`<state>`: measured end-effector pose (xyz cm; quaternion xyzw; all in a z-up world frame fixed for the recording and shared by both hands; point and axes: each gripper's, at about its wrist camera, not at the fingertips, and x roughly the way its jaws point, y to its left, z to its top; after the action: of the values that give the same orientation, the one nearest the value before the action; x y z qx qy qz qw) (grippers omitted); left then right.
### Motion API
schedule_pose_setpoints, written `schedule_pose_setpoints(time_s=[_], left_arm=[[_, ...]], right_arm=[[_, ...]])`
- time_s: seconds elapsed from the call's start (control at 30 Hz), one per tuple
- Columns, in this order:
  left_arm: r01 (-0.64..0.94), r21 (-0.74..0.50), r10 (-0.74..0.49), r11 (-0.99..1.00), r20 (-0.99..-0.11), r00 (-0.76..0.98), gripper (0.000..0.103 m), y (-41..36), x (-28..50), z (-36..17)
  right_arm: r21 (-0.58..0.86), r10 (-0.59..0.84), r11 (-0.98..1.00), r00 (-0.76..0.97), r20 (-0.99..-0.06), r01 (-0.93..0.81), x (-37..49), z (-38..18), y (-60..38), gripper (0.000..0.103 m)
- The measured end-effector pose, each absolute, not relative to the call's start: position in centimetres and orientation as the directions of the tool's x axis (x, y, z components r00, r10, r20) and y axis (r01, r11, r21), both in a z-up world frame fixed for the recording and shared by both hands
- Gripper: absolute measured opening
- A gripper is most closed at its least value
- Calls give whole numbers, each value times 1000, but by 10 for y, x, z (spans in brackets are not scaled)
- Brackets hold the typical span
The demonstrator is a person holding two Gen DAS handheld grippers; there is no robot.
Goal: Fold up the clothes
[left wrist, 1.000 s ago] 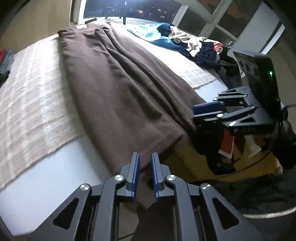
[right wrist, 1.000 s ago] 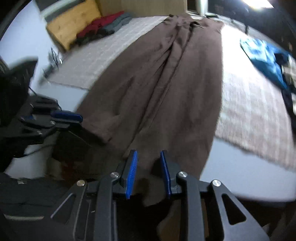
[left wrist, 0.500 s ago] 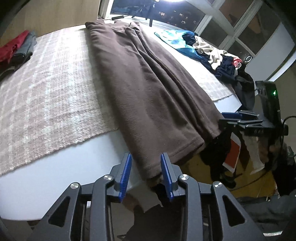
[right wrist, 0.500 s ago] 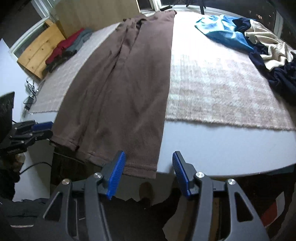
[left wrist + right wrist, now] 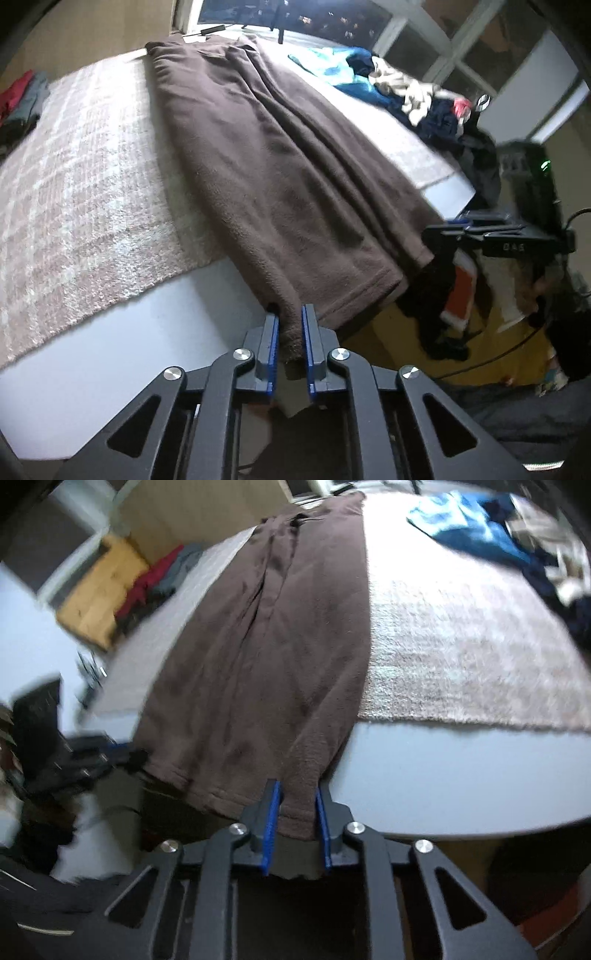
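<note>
Left gripper [image 5: 289,334] clamps a near corner of the brown garment [image 5: 280,173], laid lengthwise across the desk [image 5: 122,332].
Right view: the right gripper [image 5: 295,814] pinches the other hem corner of the garment [image 5: 280,657], left gripper [image 5: 107,755] blurred beyond.

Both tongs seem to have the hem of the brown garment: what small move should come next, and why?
Probably lift both corners together and carry them toward the far end. The left tongs and right tongs each pinch a near corner of the brown garment, which lies stretched lengthwise, hem overhanging the table.
</note>
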<state>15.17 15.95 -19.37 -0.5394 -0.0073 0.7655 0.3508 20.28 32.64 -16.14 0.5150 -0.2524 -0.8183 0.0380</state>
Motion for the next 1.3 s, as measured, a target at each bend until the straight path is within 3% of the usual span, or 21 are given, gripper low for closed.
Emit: schedule_pose_setpoints(time_s=[0.2, 0.53, 0.67, 0.83, 0.97, 1.1, 1.2, 1.23, 1.27, 1.3], left_arm=[[-476, -554, 690, -683, -704, -170, 9, 143, 130, -151], [-480, -512, 680, -712, -673, -291, 9, 150, 11, -109], [-472, -480, 656, -739, -672, -344, 9, 155, -44, -100], [-424, -488, 633, -763, -695, -340, 9, 156, -82, -111], [-371, -508, 619, -778, -721, -310, 11, 154, -100, -127], [-315, -524, 605, -791, -746, -278, 12, 153, -118, -144], [-273, -534, 595, -800, -763, -253, 18, 152, -132, -156], [-259, -537, 592, -803, -768, -244, 20, 152, -136, -160], [-251, -537, 589, -806, -770, -245, 26, 151, -139, -161], [-252, -532, 587, -808, -767, -260, 36, 148, -138, -156]], right_arm=[[635, -444, -750, -572, -690, -183, 197, -112, 350, 16], [688, -460, -718, -672, -580, -102, 89, -43, 421, 16], [709, -464, -691, -665, -586, -142, 23, -64, 454, 16], [688, -466, -684, -582, -667, -242, -50, -114, 481, 16], [655, -481, -688, -480, -733, -311, -77, -154, 489, 18], [695, -539, -628, -448, -713, -350, -85, -165, 501, 20], [709, -533, -634, -490, -690, -310, -78, -142, 512, 35], [709, -522, -639, -509, -685, -298, -75, -133, 517, 48], [707, -508, -643, -528, -681, -293, -72, -124, 522, 58], [710, -497, -642, -549, -672, -289, -67, -116, 528, 59]])
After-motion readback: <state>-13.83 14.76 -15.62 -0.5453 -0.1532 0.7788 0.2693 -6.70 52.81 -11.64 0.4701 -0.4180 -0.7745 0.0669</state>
